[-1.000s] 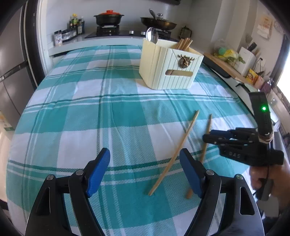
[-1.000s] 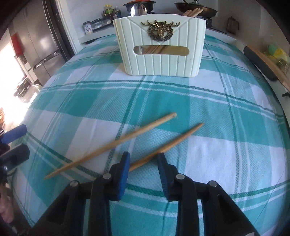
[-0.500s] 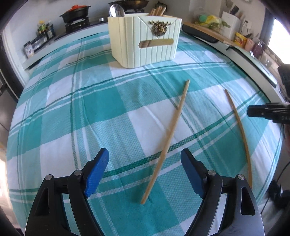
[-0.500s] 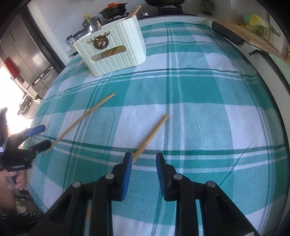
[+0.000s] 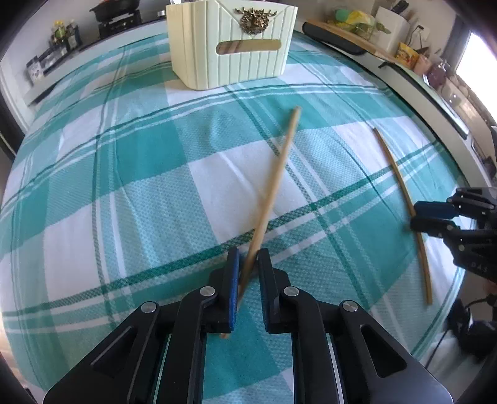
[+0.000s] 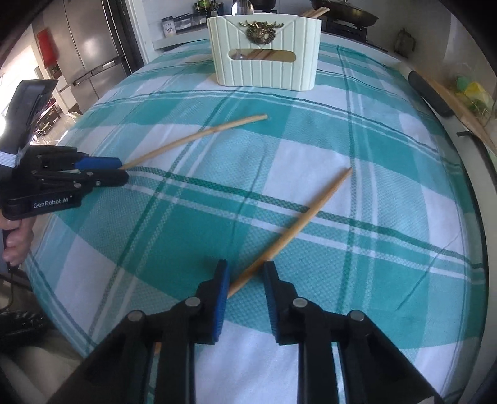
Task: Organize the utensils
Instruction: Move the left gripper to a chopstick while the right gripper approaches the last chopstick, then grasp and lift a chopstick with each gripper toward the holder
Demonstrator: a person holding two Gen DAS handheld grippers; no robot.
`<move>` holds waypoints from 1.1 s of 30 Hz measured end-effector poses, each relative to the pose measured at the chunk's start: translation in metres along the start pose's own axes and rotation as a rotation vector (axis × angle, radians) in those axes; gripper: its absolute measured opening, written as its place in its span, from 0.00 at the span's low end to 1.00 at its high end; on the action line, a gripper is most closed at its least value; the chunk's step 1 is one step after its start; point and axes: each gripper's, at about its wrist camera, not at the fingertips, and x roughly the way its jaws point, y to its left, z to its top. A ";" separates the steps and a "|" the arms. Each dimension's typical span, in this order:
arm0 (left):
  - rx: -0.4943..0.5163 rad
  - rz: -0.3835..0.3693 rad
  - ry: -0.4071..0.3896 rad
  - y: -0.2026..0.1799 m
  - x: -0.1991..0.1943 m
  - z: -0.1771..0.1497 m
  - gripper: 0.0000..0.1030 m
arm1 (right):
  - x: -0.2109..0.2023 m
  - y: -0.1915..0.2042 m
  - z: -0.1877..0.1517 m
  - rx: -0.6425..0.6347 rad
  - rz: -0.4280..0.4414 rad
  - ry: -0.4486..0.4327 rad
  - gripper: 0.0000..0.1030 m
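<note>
Two wooden chopsticks lie on the teal checked tablecloth (image 5: pixel 130 174) in front of a cream utensil holder (image 5: pixel 230 59) (image 6: pixel 264 71) that has chopsticks and a spoon in it. My left gripper (image 5: pixel 248 253) (image 6: pixel 122 170) is closing its jaws on the near end of the left chopstick (image 5: pixel 279 174) (image 6: pixel 198 135), and the pads grip it. The right chopstick (image 6: pixel 310 211) (image 5: pixel 400 183) runs slantwise between the jaws of my right gripper (image 6: pixel 245 264) (image 5: pixel 413 215). Those jaws are closing too, with a gap still beside the stick.
Behind the holder is a stove with pots (image 5: pixel 115 9) and a row of bottles (image 5: pixel 62 31). A counter with a cutting board (image 5: pixel 341 34) runs along the table's right edge. A steel fridge (image 6: pixel 90 46) stands to the left. A hand (image 6: pixel 14 242) holds the left gripper's grip.
The left jaws, wide apart before, have come together on the left chopstick. The right gripper has slid sideways along its chopstick and its jaws have narrowed a little.
</note>
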 end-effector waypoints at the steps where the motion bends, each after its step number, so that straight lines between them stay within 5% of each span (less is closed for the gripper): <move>1: -0.010 -0.004 0.002 -0.001 0.000 -0.001 0.08 | -0.002 -0.007 -0.003 0.001 -0.018 0.005 0.18; 5: -0.076 -0.069 0.017 -0.008 -0.003 -0.008 0.05 | -0.010 -0.038 -0.016 0.030 -0.058 0.026 0.17; 9: -0.087 -0.075 0.015 -0.015 -0.004 -0.010 0.08 | -0.013 -0.057 -0.020 0.086 0.011 0.038 0.20; 11: -0.102 -0.098 0.014 -0.013 -0.006 -0.007 0.28 | -0.016 -0.066 -0.016 0.120 0.056 0.036 0.33; 14: -0.118 -0.102 -0.027 -0.004 -0.017 0.001 0.55 | -0.021 -0.083 -0.004 0.180 0.115 0.024 0.36; 18: -0.090 -0.120 -0.035 0.005 -0.017 0.029 0.61 | -0.005 -0.088 0.015 0.183 0.145 0.087 0.36; 25: 0.013 -0.078 0.052 -0.001 0.034 0.096 0.55 | 0.027 -0.084 0.053 0.150 0.094 0.124 0.36; 28: 0.064 -0.005 0.112 -0.008 0.060 0.117 0.35 | 0.038 -0.085 0.073 0.152 0.085 0.139 0.33; 31: 0.110 0.041 0.115 -0.018 0.066 0.129 0.30 | 0.047 -0.087 0.088 0.152 0.072 0.154 0.22; 33: 0.131 0.037 0.117 -0.024 0.068 0.132 0.13 | 0.051 -0.085 0.095 0.122 0.039 0.162 0.09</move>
